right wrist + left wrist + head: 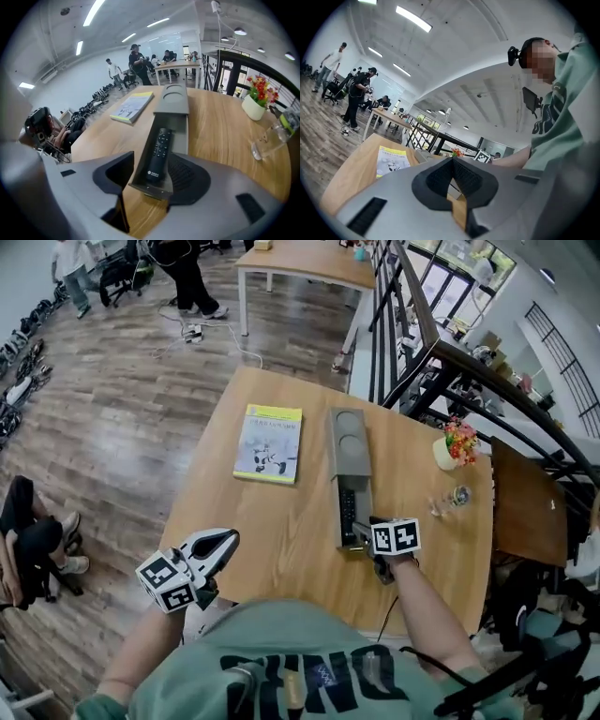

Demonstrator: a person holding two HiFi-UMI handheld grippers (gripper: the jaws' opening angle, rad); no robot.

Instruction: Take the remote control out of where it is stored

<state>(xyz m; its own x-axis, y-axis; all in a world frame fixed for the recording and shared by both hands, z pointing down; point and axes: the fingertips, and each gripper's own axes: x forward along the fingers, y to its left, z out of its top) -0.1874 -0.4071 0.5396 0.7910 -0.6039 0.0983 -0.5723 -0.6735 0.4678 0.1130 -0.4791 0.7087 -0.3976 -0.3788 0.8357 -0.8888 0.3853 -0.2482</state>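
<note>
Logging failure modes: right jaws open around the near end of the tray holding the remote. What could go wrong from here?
1. Right gripper straddles both walls of the tray; closing may clamp the tray, not the remote.
2. Left gripper hangs clear of the tray, so a pull could drag it along.

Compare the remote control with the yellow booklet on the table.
The remote control is black and slim; the booklet is yellow-and-white and broad. The remote control lies in a grey tray; the booklet lies straight on the table. The right claw has open jaws flanking the tray's near end; the booklet has no claw near it. Both lie flat.
</note>
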